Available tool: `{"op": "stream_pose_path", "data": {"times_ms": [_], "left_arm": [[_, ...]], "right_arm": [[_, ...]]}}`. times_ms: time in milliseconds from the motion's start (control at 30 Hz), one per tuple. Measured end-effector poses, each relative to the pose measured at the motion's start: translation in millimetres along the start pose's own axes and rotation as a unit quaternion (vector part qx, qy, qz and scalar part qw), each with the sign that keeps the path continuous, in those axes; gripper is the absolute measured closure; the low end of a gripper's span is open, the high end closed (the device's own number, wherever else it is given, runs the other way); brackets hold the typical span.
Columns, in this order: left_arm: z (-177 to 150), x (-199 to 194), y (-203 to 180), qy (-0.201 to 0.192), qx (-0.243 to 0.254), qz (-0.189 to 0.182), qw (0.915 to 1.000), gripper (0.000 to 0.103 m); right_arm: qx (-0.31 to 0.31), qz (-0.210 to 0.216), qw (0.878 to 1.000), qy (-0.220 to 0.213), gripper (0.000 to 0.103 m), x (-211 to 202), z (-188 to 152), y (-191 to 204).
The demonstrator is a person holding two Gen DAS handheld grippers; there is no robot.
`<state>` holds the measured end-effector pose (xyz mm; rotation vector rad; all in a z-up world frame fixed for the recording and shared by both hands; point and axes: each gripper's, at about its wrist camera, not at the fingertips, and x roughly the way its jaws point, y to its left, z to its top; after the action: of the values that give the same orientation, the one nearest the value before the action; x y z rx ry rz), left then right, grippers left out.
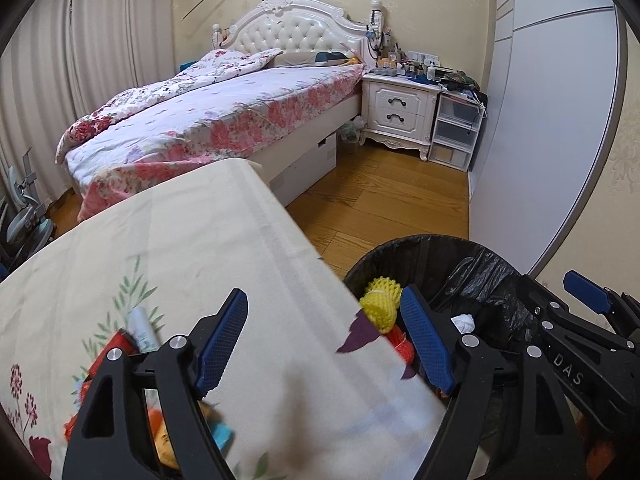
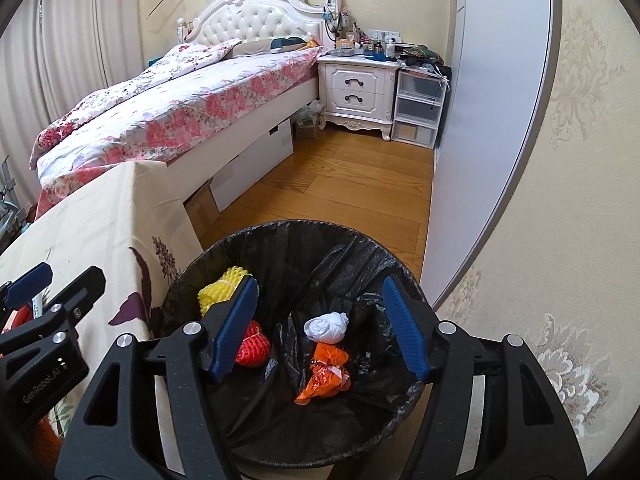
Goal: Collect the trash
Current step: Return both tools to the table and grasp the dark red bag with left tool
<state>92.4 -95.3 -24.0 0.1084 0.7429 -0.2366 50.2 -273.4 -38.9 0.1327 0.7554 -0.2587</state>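
A round bin lined with a black bag (image 2: pixel 320 236) stands on the floor beside the table. In it lie a yellow foam net (image 2: pixel 218 290), a red foam net (image 2: pixel 254 344), a white crumpled wad (image 2: pixel 326 326) and an orange wrapper (image 2: pixel 326 376). My right gripper (image 2: pixel 320 332) is open and empty above the bin. My left gripper (image 1: pixel 324 344) is open and empty over the table's right edge, with the bin (image 1: pixel 432 242) to its right. Behind its left finger on the tablecloth (image 1: pixel 180 240) lie a white tube (image 1: pixel 144 328) and red and orange scraps (image 1: pixel 116 346), partly hidden.
A bed with a floral cover (image 1: pixel 224 116) stands beyond the table. A white nightstand (image 1: pixel 396 112) and plastic drawers (image 1: pixel 456 132) stand at the back. A grey wardrobe door (image 2: pixel 488 120) and a wallpapered wall (image 2: pixel 560 200) close the right side. Wooden floor (image 2: pixel 340 184) lies between.
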Motion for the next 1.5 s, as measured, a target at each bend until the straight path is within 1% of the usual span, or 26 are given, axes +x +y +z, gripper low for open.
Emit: {"op": "stream_pose_path", "data": {"times_ms": [333, 700, 967, 1167, 1300, 1367, 1467, 1500], "left_arm": [[-24, -37, 43, -0.002, -0.029, 0.028, 0.9992, 0.027], [-67, -72, 73, 0.006, -0.052, 0.061, 0.9967, 0.027], [-103, -86, 91, 0.024, -0.069, 0.078, 0.9943, 0.027], [-121, -87, 99, 0.038, -0.076, 0.084, 0.9928, 0.027], [-123, -90, 100, 0.038, -0.076, 0.085, 0.9927, 0.032], [-124, -87, 98, 0.044, -0.072, 0.083, 0.9930, 0.040], [-125, -84, 96, 0.052, -0.065, 0.080, 0.9933, 0.047], [-125, -83, 95, 0.055, -0.062, 0.079, 0.9934, 0.052]], "right_arm": [[-0.028, 0.027, 0.999, 0.004, 0.039, -25, -18, 25], [-0.064, 0.059, 0.996, 0.017, 0.039, -52, -53, 57], [-0.086, 0.080, 0.993, 0.027, 0.039, -69, -82, 73], [-0.095, 0.091, 0.991, 0.033, 0.039, -75, -96, 79], [-0.100, 0.097, 0.990, 0.034, 0.039, -78, -99, 82], [-0.101, 0.099, 0.989, 0.033, 0.039, -78, -100, 83], [-0.100, 0.099, 0.989, 0.034, 0.039, -78, -100, 84], [-0.100, 0.099, 0.989, 0.035, 0.039, -78, -100, 84]]}}
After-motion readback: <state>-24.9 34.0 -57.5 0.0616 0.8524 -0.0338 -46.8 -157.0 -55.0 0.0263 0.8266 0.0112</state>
